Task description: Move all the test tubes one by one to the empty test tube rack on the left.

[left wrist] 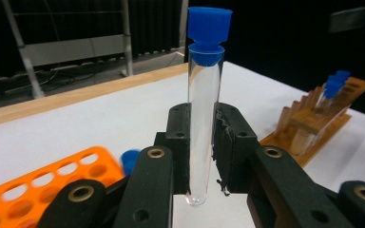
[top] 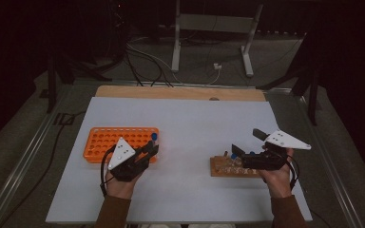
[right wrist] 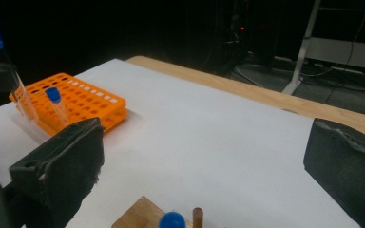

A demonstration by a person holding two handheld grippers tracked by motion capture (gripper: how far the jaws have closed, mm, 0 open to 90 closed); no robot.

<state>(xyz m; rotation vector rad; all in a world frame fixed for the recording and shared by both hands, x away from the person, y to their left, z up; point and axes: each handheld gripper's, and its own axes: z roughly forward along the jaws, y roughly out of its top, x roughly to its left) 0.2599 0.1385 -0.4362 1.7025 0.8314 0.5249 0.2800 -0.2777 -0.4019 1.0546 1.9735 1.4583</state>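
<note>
My left gripper [top: 151,151] [left wrist: 202,142] is shut on a clear test tube [left wrist: 203,118] with a blue cap [left wrist: 209,28], held upright just off the right end of the orange rack [top: 109,140] [left wrist: 38,180] [right wrist: 85,99]. One blue-capped tube [right wrist: 54,102] stands in a corner hole of that rack. My right gripper [top: 248,142] [right wrist: 209,147] is open with nothing between its pads, above the wooden rack [top: 230,167] [left wrist: 313,123] [right wrist: 140,213]. The wooden rack holds blue-capped tubes [left wrist: 335,83] [right wrist: 172,221].
A white sheet [top: 190,118] covers the table, with a bare wooden strip [top: 180,92] along the far edge. Between the two racks the sheet is free. Beyond the table stand a metal frame [top: 214,28] and loose cables [top: 147,61] on the floor.
</note>
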